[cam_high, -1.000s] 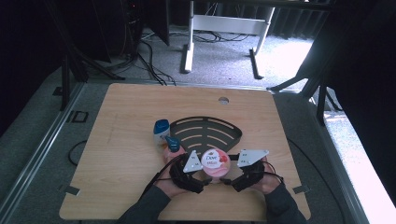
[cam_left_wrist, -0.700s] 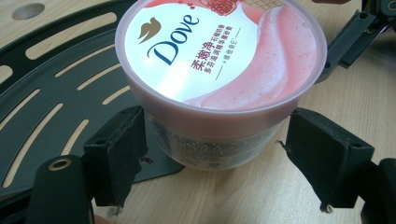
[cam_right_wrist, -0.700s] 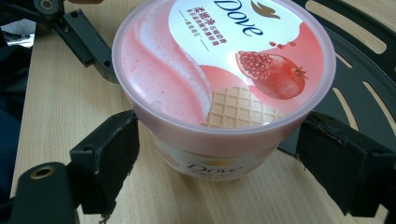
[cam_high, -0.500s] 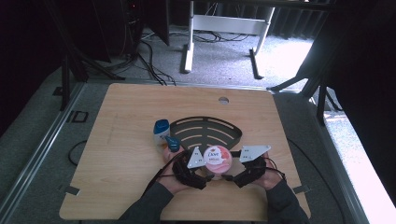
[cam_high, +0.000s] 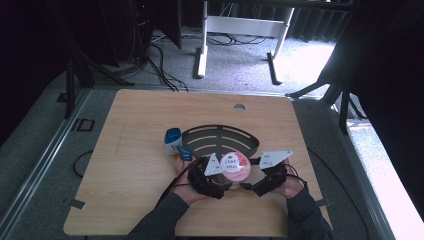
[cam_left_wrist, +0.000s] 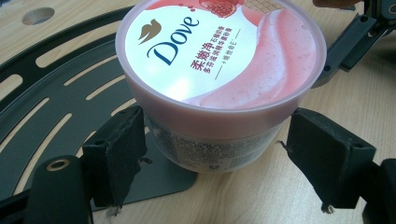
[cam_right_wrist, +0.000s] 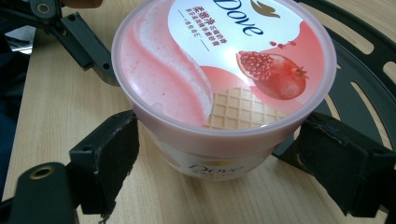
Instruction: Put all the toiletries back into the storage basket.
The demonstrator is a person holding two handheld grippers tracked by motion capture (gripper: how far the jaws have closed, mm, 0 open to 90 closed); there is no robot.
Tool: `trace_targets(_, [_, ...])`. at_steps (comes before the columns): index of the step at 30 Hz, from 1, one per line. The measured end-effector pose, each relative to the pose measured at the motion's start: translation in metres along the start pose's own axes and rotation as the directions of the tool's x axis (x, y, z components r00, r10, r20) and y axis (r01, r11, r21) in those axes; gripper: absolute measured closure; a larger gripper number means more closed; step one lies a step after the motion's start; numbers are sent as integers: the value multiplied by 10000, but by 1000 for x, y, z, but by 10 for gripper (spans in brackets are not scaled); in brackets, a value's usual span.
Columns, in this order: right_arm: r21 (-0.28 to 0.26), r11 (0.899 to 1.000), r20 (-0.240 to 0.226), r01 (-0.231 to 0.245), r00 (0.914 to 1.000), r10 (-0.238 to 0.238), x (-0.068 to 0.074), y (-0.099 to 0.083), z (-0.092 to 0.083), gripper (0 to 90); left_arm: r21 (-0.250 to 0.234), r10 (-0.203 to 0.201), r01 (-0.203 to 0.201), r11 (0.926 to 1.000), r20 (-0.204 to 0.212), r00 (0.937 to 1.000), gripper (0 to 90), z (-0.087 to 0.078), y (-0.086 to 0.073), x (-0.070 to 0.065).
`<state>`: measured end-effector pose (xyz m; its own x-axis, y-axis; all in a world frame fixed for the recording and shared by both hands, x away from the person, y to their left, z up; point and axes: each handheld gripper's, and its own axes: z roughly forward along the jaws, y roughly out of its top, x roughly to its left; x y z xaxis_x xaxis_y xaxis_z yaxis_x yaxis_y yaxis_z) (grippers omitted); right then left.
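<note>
A pink Dove tub (cam_high: 235, 167) with a pomegranate lid stands at the near edge of a black slotted tray (cam_high: 220, 137). My left gripper (cam_high: 225, 178) comes at it from the left and my right gripper (cam_high: 250, 180) from the right. In the left gripper view the two pads press the tub (cam_left_wrist: 219, 60) low on its wall, under the lid rim. The right gripper view has its pads against the tub (cam_right_wrist: 224, 60) in the same way, with the tray (cam_right_wrist: 369, 51) behind. Each view also catches the other gripper's finger (cam_left_wrist: 345, 46) (cam_right_wrist: 79, 37) beyond the tub.
A white bottle with a blue cap (cam_high: 173, 140) and a small blue item (cam_high: 184, 152) stand just left of the tray. The wooden table (cam_high: 135, 190) has a round hole (cam_high: 239, 107) near its far edge. Cables trail from both grippers toward the person.
The tub and both grippers have shifted slightly away from the person, toward the tray. The bottle and the tray have stayed put.
</note>
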<state>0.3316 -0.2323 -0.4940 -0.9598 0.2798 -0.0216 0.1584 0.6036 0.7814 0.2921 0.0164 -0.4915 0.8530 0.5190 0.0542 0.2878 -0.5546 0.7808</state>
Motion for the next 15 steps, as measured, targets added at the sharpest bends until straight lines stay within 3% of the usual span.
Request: trace_targets(15, [33,10000,-41,-11,10000,11,-12,3,0,132,-5,-112,112,9999,-259,9996,197,6,7,5])
